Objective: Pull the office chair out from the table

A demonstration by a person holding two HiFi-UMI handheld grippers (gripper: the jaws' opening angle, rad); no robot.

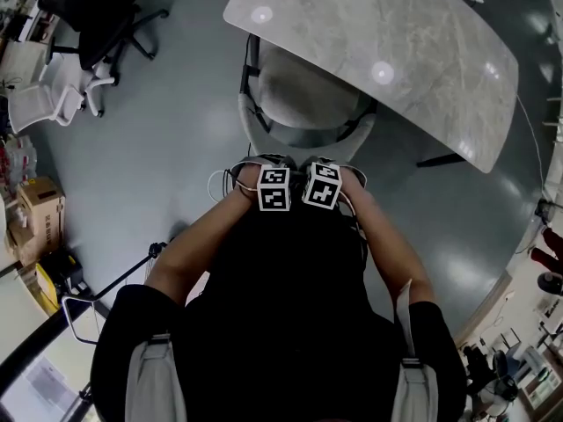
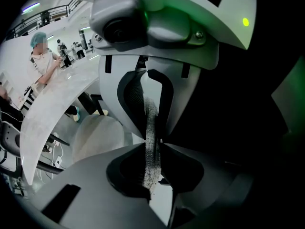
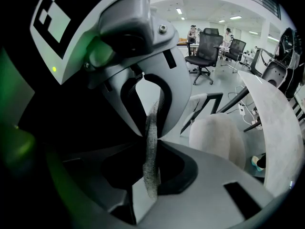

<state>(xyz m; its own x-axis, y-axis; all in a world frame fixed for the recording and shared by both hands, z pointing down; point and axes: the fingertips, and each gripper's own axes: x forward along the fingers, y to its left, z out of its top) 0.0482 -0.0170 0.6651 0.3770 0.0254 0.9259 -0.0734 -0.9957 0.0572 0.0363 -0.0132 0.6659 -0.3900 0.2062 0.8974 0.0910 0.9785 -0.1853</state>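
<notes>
Head view: I hold left gripper (image 1: pixel 269 167) and right gripper (image 1: pixel 327 167) side by side, marker cubes nearly touching, at top rim of office chair (image 1: pixel 308 95). Chair sits partly tucked under near edge of marble table (image 1: pixel 413 51).

Left gripper view: jaws clenched on edge of grey mesh backrest (image 2: pixel 151 128); pale seat (image 2: pixel 95 137) and table edge beyond, at left.

Right gripper view: jaws likewise clamped on mesh strip; seat and table edge beyond, at right.

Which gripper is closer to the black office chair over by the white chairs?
Left. The left gripper is on the side facing the black office chair, across open floor; the right gripper sits just beyond it, farther away. Both are clamped on the grey chair's backrest.
</notes>
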